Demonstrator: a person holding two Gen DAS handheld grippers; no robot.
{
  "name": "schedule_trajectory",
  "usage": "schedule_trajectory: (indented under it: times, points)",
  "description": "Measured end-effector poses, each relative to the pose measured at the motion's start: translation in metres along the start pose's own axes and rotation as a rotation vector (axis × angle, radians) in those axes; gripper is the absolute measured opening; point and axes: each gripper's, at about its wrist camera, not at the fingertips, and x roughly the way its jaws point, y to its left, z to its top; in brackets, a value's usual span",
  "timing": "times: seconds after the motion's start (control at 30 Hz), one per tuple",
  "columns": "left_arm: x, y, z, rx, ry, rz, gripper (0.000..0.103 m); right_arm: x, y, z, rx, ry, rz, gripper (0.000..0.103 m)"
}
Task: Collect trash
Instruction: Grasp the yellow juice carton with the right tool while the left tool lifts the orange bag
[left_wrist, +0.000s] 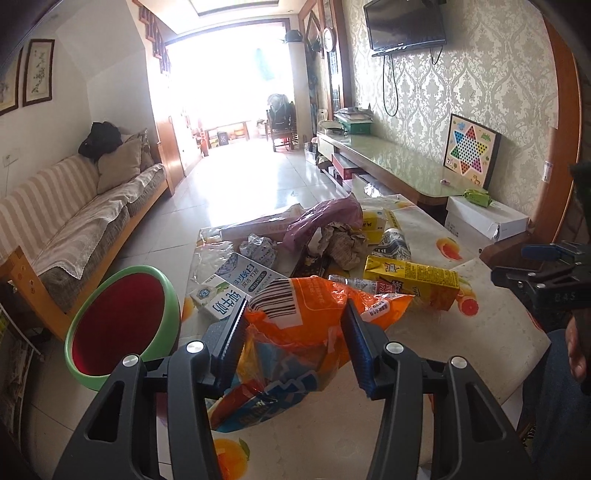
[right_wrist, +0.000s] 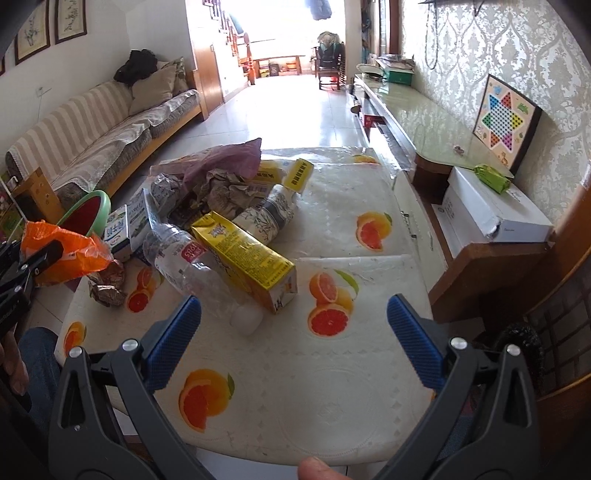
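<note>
My left gripper (left_wrist: 295, 314) is shut on an orange plastic bag (left_wrist: 303, 328), which fills the gap between its blue pads and hangs over the table's near left corner; the bag also shows at the left of the right wrist view (right_wrist: 70, 251). Trash is piled on the table: a yellow drink carton (right_wrist: 243, 258), a clear plastic bottle (right_wrist: 188, 266), a white milk carton (left_wrist: 236, 288), crumpled paper (right_wrist: 107, 284) and a purple bag (right_wrist: 225, 158). My right gripper (right_wrist: 295, 314) is open and empty above the table's near edge, just short of the bottle's cap.
A green bin with a red inside (left_wrist: 118, 325) stands on the floor left of the table (right_wrist: 332, 387). A striped sofa (left_wrist: 74, 221) runs along the left wall. A low cabinet with a white box (right_wrist: 495, 214) is on the right.
</note>
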Motion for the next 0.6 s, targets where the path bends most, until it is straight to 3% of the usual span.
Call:
schedule_trajectory:
  times: [0.1, 0.27, 0.4, 0.6]
  points:
    - [-0.006, 0.003, -0.006, -0.028, 0.009, -0.018, 0.048, 0.016, 0.005, 0.019, -0.074, 0.0, 0.016, 0.1]
    - [-0.012, 0.007, -0.013, -0.06, 0.004, -0.028, 0.048, 0.065, 0.019, 0.033, -0.264, 0.131, 0.047, 0.099]
    - [-0.018, 0.013, -0.011, -0.088, -0.018, -0.034, 0.048, 0.086, 0.029, 0.031, -0.377, 0.175, 0.046, 0.089]
    - [-0.018, 0.018, -0.013, -0.114, -0.019, -0.052, 0.049, 0.109, 0.03, 0.031, -0.394, 0.252, 0.081, 0.082]
